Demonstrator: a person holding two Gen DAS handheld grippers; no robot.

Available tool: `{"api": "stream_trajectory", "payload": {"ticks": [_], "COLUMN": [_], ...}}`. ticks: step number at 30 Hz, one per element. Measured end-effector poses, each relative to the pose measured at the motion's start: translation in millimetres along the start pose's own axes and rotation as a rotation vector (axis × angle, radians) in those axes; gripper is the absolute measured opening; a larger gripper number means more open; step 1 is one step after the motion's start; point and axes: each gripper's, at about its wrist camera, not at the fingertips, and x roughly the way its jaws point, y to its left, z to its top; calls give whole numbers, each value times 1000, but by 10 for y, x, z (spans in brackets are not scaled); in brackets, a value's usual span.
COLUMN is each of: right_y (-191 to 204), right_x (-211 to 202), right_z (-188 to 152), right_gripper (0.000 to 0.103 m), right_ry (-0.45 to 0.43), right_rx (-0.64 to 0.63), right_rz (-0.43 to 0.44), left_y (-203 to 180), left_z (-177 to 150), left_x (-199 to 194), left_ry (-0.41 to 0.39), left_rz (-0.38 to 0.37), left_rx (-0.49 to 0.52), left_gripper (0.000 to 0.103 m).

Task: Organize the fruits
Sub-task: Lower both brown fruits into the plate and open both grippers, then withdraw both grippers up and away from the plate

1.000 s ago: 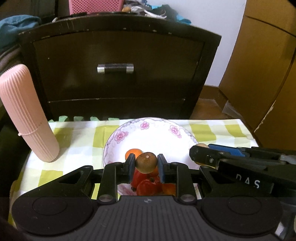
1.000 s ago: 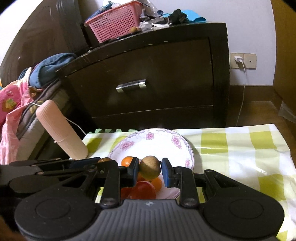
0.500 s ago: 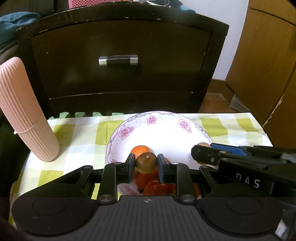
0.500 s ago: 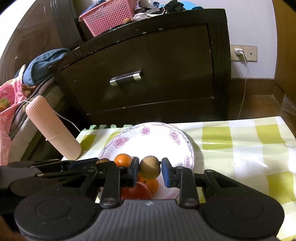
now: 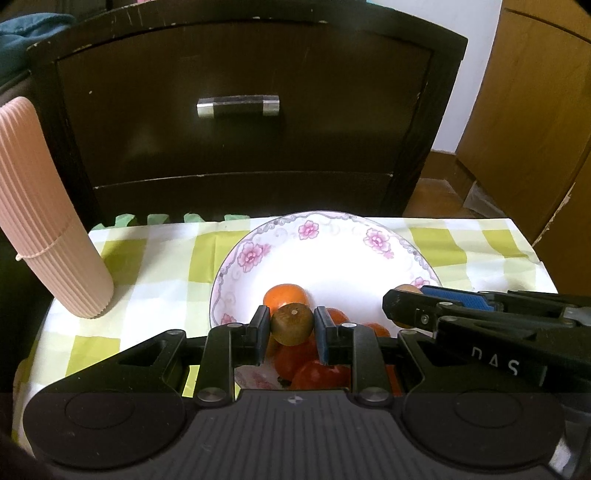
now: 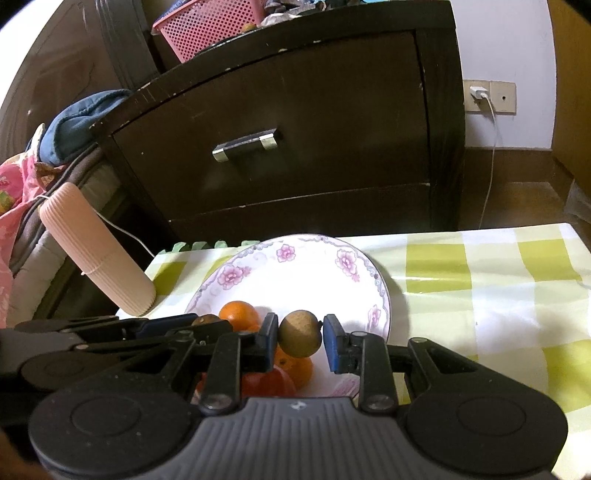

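Note:
A floral white plate [image 5: 332, 258] sits on the checked cloth and holds an orange [image 5: 285, 295] and red fruits [image 5: 317, 373] near its front. My left gripper [image 5: 291, 325] is shut on a small brown round fruit [image 5: 291, 328], just above those fruits. In the right wrist view my right gripper [image 6: 301, 332] is shut on a second brown fruit [image 6: 300, 339], over the plate [image 6: 314, 273] and above an orange [image 6: 299, 369] and a red fruit [image 6: 267, 382]. Each gripper shows at the other view's edge.
A pink ribbed cylinder [image 5: 48, 236] stands at the table's left corner. Behind the table is a dark nightstand [image 5: 240, 147] with a pink basket [image 6: 214, 26] on top. A charger cable [image 6: 487, 147] hangs at the wall. Green checked cloth [image 6: 480, 295] lies right of the plate.
Both grippers have sunk closer to the plate, each still holding its brown fruit. The plate and the fruits on it look larger and nearer.

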Motion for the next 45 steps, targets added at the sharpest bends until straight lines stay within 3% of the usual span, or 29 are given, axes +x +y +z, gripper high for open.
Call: {"api": "stream_trajectory", "payload": {"ticks": [16, 27, 45], "right_y": [-36, -69, -36], "right_x": [45, 28, -169], "right_z": [-7, 8, 41], "right_gripper": [35, 36, 40], "right_ry": [6, -2, -38], "right_rx": [29, 59, 58], "right_rz": [6, 17, 17], "left_y": [29, 65, 66], "left_z": [-3, 16, 38], "left_x": [63, 46, -57], "left_ry": [17, 6, -10], "left_rz": [-4, 0, -1], "left_rx": [-26, -47, -41], "left_gripper": [33, 47, 59]}}
